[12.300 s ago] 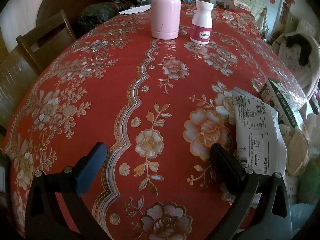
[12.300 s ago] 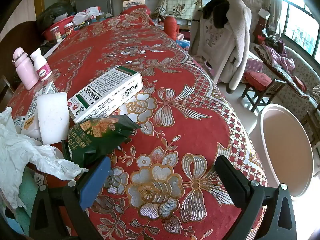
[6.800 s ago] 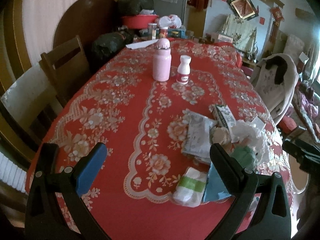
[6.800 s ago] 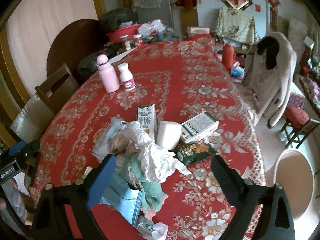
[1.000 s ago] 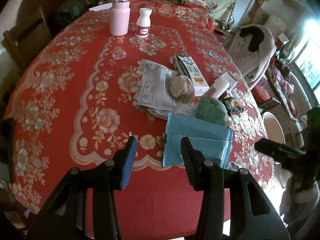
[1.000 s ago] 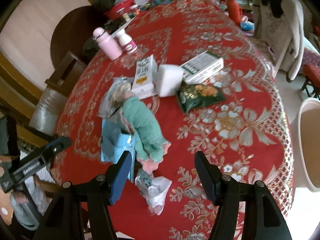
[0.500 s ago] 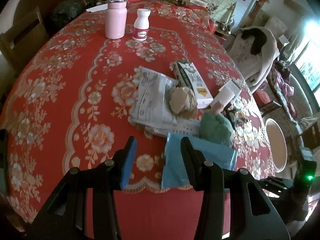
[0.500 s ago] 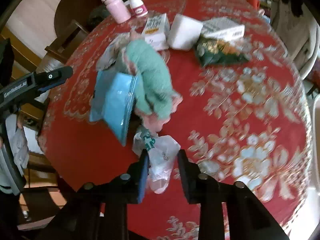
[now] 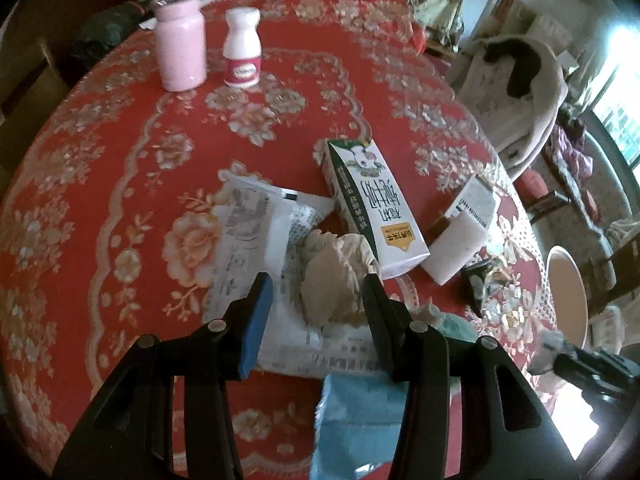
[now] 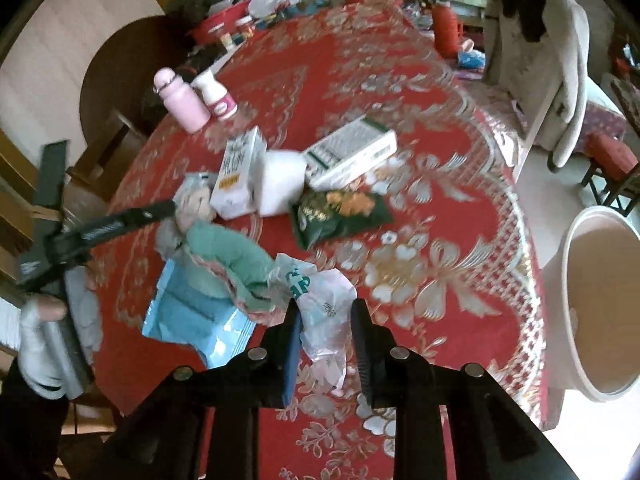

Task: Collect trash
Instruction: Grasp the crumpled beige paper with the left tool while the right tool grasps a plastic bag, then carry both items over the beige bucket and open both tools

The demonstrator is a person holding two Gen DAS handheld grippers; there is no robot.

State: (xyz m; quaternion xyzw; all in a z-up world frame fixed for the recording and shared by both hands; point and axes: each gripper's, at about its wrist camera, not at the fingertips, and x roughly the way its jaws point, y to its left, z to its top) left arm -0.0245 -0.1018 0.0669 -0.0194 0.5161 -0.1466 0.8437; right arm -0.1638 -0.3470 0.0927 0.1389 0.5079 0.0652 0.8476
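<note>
Our right gripper (image 10: 325, 320) pinches a crumpled plastic bag (image 10: 320, 304) above the tablecloth's (image 10: 420, 240) near edge; our left gripper (image 9: 318, 284), jaws parted and holding nothing, straddles a paper wad (image 9: 332, 280). The flimsy bag could slip free before reaching the bin (image 10: 600, 312). The milk carton's (image 9: 372, 208) print is unreadable.

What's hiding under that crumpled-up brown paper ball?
The crumpled paper ball sits on a flat printed white wrapper, which lies on the red tablecloth. The milk carton lies beside it. Whatever is directly beneath the ball is covered.
</note>
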